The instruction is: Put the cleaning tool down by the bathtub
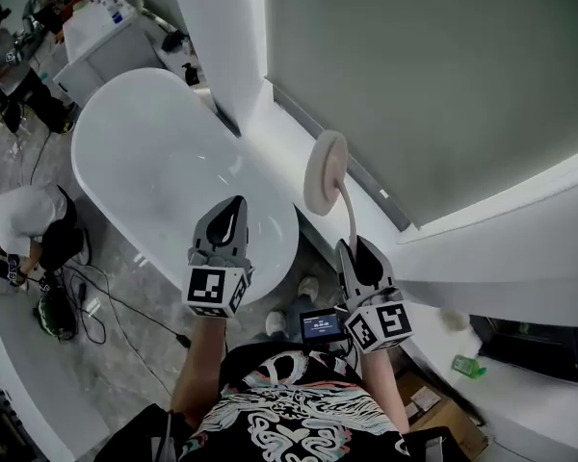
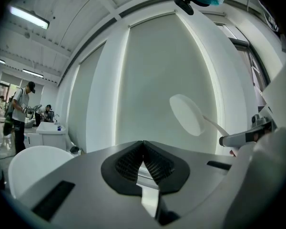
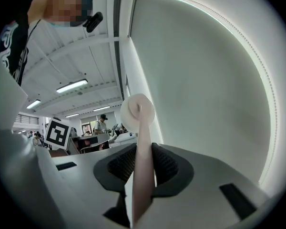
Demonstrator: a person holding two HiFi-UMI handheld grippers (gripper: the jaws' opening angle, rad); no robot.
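Right gripper [image 1: 356, 255] pinches cleaning tool [image 1: 325, 171] | left gripper [image 1: 233, 210] jaws together | bathtub [image 1: 164, 152], grey floor [image 1: 125, 349]

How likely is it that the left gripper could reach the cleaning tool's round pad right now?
Probably yes: only open air lies between the left gripper and the pad of the cleaning tool, which the right gripper holds up. Its shut jaws would have to open first.

White bathtub [image 1: 154, 152], white cleaning tool [image 1: 325, 171]
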